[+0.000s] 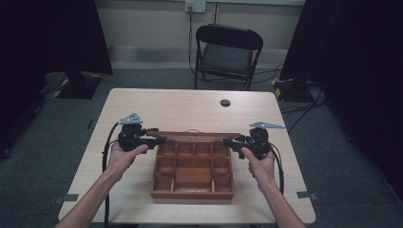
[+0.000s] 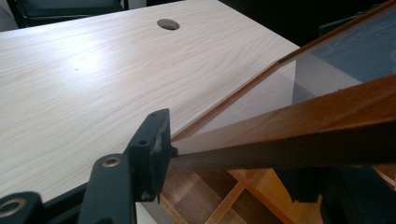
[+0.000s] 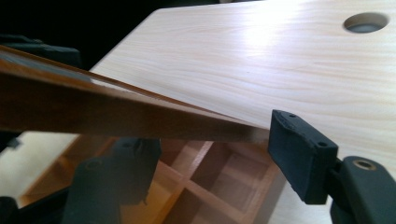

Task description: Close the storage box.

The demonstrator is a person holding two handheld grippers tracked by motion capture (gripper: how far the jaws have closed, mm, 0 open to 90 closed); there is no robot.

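A brown wooden box [image 1: 192, 192] with several compartments sits in the middle of the table. Its glass lid [image 1: 190, 134], framed in the same wood, is lifted off the box and tilted up, hinged along the far side. My left gripper [image 1: 164, 139] holds the lid's left end and my right gripper [image 1: 225, 141] its right end. In the left gripper view one finger [image 2: 154, 149] presses against the lid's wooden rail [image 2: 289, 135]; the other is hidden under it. In the right gripper view one finger [image 3: 299, 154] touches the rail [image 3: 116, 116], and the other shows through the glass.
The pale wooden table [image 1: 142, 104] has a round cable hole [image 1: 225, 102] behind the box. A black folding chair [image 1: 227, 52] stands beyond the far edge. Dark curtains hang at both sides of the room.
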